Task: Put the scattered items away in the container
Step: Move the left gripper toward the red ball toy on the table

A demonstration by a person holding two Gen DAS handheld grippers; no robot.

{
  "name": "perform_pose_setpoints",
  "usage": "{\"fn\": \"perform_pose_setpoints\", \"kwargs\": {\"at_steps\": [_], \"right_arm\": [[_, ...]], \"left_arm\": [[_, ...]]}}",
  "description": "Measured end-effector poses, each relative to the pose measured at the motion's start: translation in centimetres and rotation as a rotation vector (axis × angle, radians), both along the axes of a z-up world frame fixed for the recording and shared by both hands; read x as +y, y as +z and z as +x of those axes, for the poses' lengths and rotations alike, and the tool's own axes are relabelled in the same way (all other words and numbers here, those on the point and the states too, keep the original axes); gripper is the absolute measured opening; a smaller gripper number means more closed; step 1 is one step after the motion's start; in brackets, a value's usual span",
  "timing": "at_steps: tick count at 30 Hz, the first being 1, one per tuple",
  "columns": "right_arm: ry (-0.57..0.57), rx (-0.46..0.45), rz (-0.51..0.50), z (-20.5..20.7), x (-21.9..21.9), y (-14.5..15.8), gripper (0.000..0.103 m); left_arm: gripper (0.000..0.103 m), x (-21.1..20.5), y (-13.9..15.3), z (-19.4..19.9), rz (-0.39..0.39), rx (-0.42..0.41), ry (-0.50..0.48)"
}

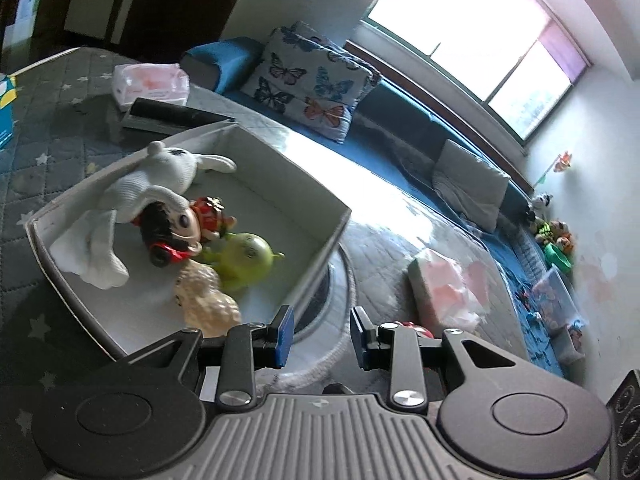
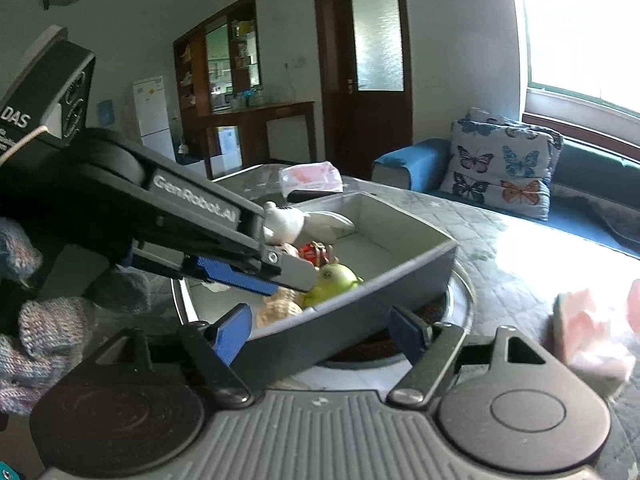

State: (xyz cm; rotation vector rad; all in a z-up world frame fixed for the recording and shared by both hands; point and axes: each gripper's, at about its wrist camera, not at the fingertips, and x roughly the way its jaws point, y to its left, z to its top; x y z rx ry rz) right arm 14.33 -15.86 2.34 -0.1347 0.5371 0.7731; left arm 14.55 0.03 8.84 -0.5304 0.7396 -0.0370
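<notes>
Four toys lie inside the grey box (image 1: 316, 236): a white plush rabbit (image 1: 140, 192), a red-dressed doll (image 1: 180, 228), a green round toy (image 1: 244, 256) and a beige fluffy one (image 1: 204, 296). The box stands on a quilted grey cover (image 1: 52, 148) with stars, ahead and left of the left gripper (image 1: 322, 332), whose jaws stand apart with nothing between them. Beyond are a butterfly cushion (image 1: 308, 80), a blue sofa (image 1: 400, 120) and a bright window (image 1: 472, 28). The right gripper (image 2: 320, 330) has wide jaws, also empty, with the near box wall just ahead between them. A pink tissue pack (image 1: 444, 288) lies right of the left jaws, apart from the box.
</notes>
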Motion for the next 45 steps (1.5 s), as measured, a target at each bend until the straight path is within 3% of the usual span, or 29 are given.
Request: {"fn": "perform_pose_setpoints", "kwargs": {"at_steps": [12,20,34,45], "right_arm": [[-0.125,0.044,-0.018,-0.6,-4.4,-2.2,0.078],[-0.211,0.057,-0.031,-0.3,-6.6,-3.1,0.085],[-0.344,0.128,-0.003,3.6,-9.0,-5.4,0.085],[-0.377,0.184,0.049,6.9,-9.6,-7.0,0.085]], "left_arm": [[0.034,-4.7,-1.5,0.8,0.022,0.041,-0.118],[0.034,-6.8,-3.8,2.2,0.01,0.1,-0.173],[0.034,-8.5,-5.1,6.7,-0.086,0.114,-0.202],[0.036,-8.5,-6.2,9.8,-0.171,0.117,-0.204]]}}
